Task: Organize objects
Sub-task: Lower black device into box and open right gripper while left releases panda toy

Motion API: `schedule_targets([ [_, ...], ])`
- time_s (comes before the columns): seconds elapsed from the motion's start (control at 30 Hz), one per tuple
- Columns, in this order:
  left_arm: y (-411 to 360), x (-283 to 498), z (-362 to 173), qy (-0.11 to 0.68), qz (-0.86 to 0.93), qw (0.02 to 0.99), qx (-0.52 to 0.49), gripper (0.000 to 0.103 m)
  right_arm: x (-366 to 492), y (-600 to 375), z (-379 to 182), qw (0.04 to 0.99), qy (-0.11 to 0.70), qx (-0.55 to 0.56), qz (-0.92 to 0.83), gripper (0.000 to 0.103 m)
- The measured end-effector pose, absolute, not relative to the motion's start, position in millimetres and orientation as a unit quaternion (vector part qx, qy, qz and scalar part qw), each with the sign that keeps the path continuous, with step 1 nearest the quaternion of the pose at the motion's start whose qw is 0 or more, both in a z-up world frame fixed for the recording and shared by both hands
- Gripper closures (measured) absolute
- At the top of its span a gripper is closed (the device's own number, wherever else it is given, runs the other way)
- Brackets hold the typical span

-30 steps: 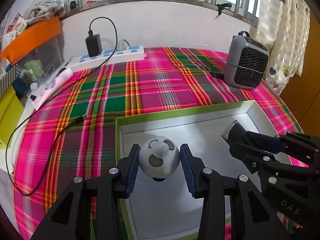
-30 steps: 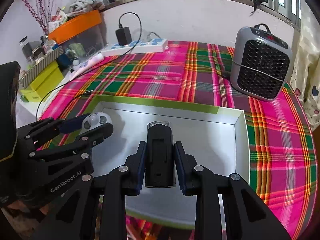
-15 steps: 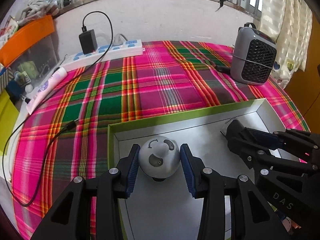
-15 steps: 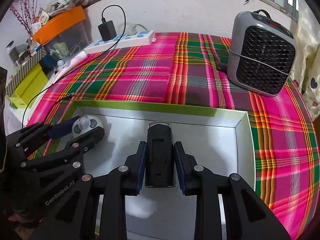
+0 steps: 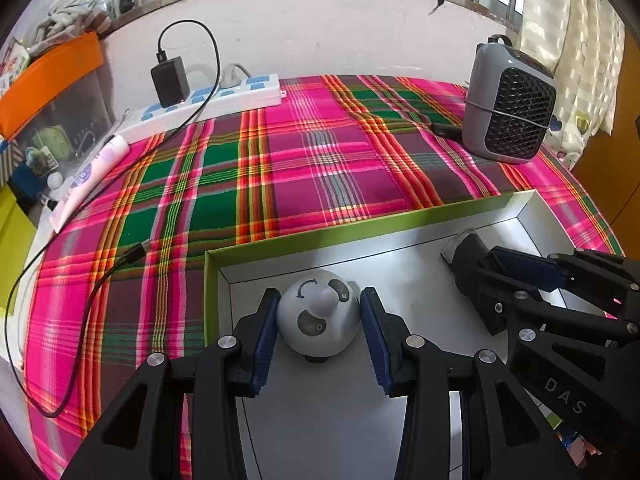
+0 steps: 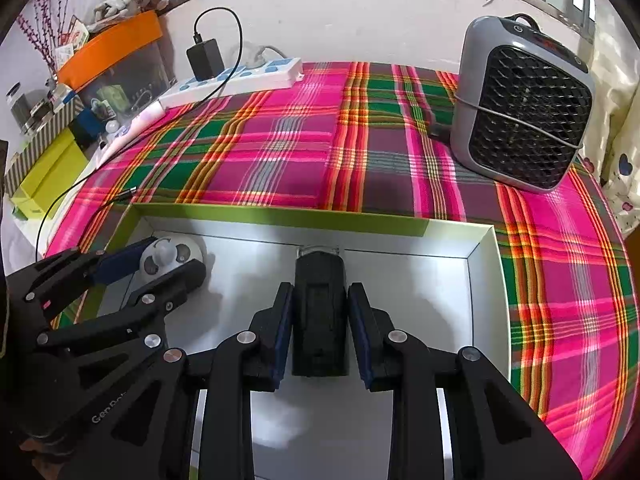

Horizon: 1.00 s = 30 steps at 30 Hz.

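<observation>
A green-rimmed box with a white inside lies on the plaid cloth; it also shows in the right wrist view. My left gripper is in the box's left corner, its jaws a little apart around a white round gadget that rests on the box floor. My right gripper is over the box's middle. A black rectangular device with a clear front cap sits between its jaws, with slight gaps at both pads. Each gripper shows in the other's view, the right one and the left one.
A grey mesh-front heater stands at the back right. A white power strip with a black charger lies by the wall; its cable trails across the cloth. An orange-lidded bin and yellow boxes stand left.
Both grippers moved forward and down into the box. Both pairs of jaws have parted slightly from the gadget and the black device, which now rest on the box floor.
</observation>
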<state>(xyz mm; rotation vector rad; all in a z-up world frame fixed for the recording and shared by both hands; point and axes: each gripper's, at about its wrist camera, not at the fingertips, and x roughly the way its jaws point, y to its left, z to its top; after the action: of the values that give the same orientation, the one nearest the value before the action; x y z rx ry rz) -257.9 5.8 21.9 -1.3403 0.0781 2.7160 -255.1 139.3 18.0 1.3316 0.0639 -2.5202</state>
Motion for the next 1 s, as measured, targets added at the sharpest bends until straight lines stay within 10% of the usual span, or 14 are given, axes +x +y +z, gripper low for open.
schedule_targets([
  [1.0, -3, -235, 35, 0.010, 0.897, 0.064, -0.438, 0.062, -232, 148, 29, 0.138, 0.014, 0.447, -0.884, 0.059],
])
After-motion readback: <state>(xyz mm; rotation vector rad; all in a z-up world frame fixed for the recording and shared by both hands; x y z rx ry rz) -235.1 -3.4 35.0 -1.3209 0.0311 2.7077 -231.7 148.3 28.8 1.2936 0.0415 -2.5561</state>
